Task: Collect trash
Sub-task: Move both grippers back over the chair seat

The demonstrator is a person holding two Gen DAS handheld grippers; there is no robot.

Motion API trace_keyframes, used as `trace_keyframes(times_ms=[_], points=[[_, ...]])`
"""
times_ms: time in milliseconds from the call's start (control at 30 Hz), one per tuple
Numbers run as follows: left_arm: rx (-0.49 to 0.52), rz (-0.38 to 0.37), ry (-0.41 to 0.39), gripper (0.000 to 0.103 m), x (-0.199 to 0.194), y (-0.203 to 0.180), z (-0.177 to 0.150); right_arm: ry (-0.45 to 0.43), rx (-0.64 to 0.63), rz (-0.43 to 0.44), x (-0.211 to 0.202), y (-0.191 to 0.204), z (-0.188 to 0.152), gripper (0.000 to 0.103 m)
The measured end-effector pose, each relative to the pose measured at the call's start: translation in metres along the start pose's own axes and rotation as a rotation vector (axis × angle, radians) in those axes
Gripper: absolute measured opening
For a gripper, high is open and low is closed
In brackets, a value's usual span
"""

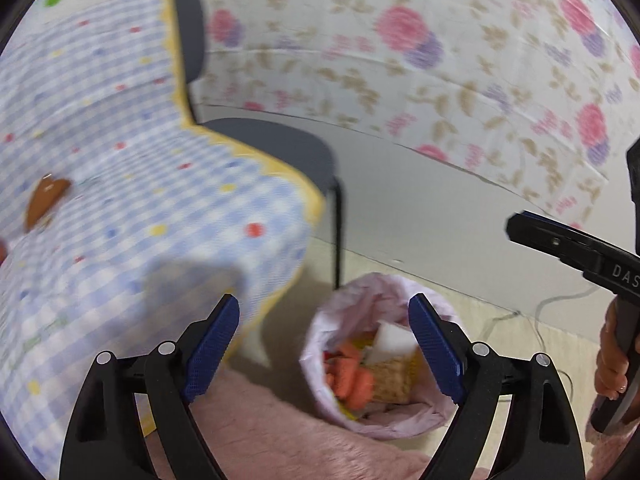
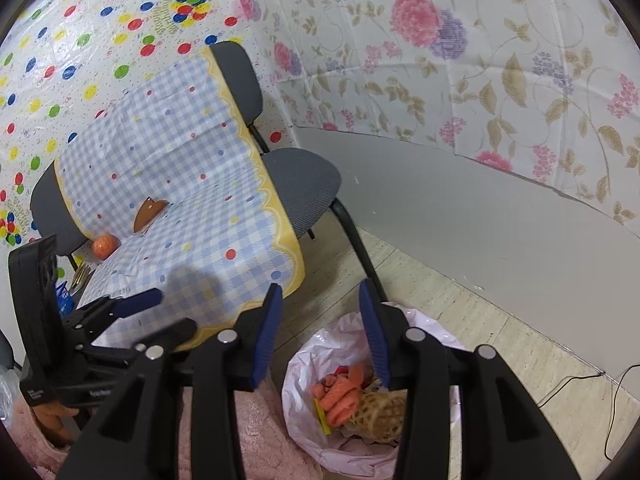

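Observation:
A bin lined with a pale pink bag point(image 1: 352, 292) stands on the floor beside the chair. It holds orange scraps point(image 1: 350, 376), a tan woven piece point(image 1: 390, 380) and a white piece point(image 1: 390, 340). My left gripper point(image 1: 323, 300) hangs above the bin, open wide, nothing between its blue pads. In the right wrist view the same bag point(image 2: 316, 348) lies just below my right gripper point(image 2: 320, 287), which is partly open and empty. The left gripper point(image 2: 168, 312) shows at the left there. On the chair's checked cloth lie a brown heart-shaped piece point(image 2: 150, 212) and an orange ball point(image 2: 105, 246).
A grey chair point(image 2: 312, 184) draped with a blue checked cloth point(image 2: 192, 216) stands left of the bin. A grey skirting wall point(image 2: 460, 208) runs behind. Pink fluffy fabric point(image 1: 260, 432) lies in the near foreground. A thin cable point(image 2: 616, 388) trails on the floor at right.

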State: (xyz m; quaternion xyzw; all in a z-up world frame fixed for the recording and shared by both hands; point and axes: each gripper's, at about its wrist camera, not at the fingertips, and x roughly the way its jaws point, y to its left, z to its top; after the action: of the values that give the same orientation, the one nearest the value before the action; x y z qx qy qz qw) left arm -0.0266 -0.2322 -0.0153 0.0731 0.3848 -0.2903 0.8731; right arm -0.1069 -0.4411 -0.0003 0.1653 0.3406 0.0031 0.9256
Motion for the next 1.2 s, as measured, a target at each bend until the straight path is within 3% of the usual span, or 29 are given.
trace_keyframes(times_ms=[567,900,1200], points=[[-0.144,0.158,-0.094,0.087,-0.059,0.078,-0.019,0.034,-0.186,0.154,0.042,0.108,0.022,0.048],[-0.3,0.336,-0.132,0.087,-0.086,0.169,-0.034,0.087,-0.32,0.249,0.096,0.194,0.038,0.051],[-0.36,0.474,-0.152,0.087,-0.098,0.244,-0.018,0.107,-0.377,0.307,0.158,0.249,0.066,0.051]])
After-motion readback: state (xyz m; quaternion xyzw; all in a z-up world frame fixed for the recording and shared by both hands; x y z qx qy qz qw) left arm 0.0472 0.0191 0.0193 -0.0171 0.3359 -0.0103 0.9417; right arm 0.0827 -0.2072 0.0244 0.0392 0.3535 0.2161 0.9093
